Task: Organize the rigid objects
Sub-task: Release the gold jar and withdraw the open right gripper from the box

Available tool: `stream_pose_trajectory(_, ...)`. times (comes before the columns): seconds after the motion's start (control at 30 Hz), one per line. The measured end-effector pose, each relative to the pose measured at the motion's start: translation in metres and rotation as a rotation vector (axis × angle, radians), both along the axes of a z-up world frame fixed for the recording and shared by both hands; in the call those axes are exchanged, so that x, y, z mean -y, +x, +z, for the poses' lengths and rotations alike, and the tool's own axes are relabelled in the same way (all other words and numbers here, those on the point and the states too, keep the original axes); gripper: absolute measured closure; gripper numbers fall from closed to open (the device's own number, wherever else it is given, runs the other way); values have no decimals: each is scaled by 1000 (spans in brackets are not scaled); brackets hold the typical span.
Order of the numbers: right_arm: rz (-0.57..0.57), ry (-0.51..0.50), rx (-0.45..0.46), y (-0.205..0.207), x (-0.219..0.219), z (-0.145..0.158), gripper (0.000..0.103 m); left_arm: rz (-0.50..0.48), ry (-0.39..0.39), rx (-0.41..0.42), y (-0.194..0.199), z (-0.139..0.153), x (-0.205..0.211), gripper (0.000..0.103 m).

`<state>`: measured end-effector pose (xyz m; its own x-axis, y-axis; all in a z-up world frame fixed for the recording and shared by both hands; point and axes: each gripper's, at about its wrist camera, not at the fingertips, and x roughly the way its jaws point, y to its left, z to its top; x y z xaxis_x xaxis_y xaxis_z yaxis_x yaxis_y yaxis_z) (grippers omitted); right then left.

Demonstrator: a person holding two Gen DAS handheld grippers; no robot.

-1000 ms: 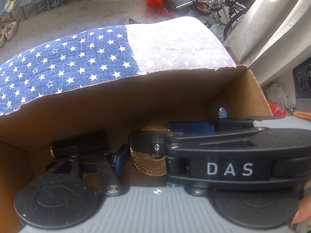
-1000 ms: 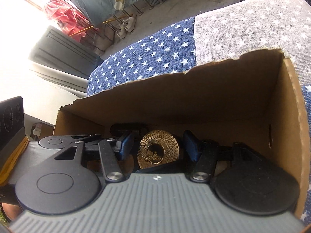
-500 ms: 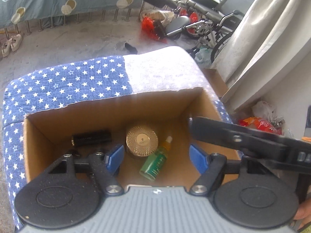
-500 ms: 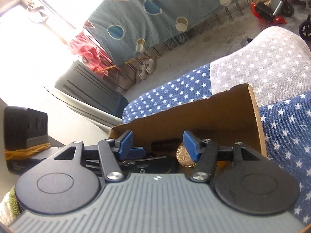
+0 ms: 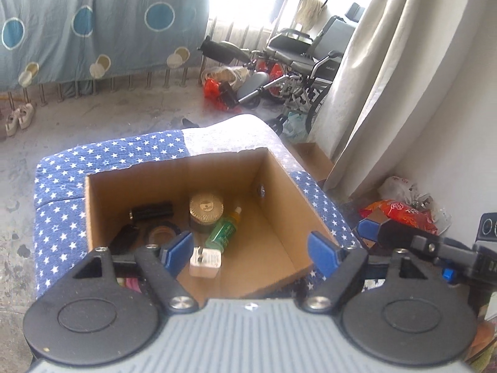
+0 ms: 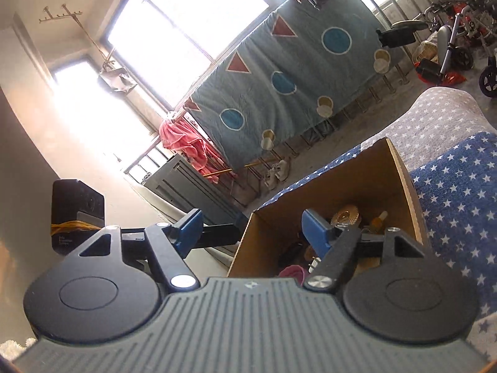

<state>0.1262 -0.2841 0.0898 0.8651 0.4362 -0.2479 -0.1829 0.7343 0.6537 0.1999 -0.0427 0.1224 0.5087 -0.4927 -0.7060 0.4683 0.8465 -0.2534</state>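
Observation:
An open cardboard box [image 5: 279,168] sits on a blue star-print cushion [image 5: 62,186]. In it lie a gold-lidded jar [image 5: 205,207], a green bottle [image 5: 223,231], a black cylinder [image 5: 152,210], a white charger [image 5: 205,261] and a tape ring [image 5: 163,233]. My left gripper [image 5: 251,250] hovers above the box's near edge, jaws opening, nothing between them. My right gripper [image 6: 252,227] hangs near the box's [image 6: 400,171] left corner, jaws opening and empty. The jar [image 6: 344,214] and bottle [image 6: 377,220] show past its right finger.
The right gripper's finger [image 5: 403,236] crosses the left wrist view at the right. Behind the cushion are a bare floor, wheelchairs [image 5: 298,62], a curtain [image 5: 372,77] and a hung blue sheet [image 5: 93,25]. A black device [image 6: 77,211] stands left of the right gripper.
Both grippers have risen and pulled back out of the box, and their jaws have widened. The objects stay in the box; the whole box is now in view.

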Motion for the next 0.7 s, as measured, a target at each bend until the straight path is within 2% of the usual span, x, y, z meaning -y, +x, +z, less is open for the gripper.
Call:
stream_pose_trajectory(0.13, -19, -18, 7, -31, -9, -7, 27, 32, 10, 46, -35, -10, -14, 20)
stream_pose_trajectory(0.27, -37, -41, -11, -50, -18, -18, 25, 58, 7, 44, -60, -27, -27, 20)
stream_pose_trajectory(0.5, -26, -41, -72, -62, -35, -39, 23, 133, 4, 67, -90, -47, -49, 20)
stream_pose_trajectory(0.7, -2, -75, -113, -64, -54, -47, 22, 154, 30, 65, -106, -65, -54, 20)
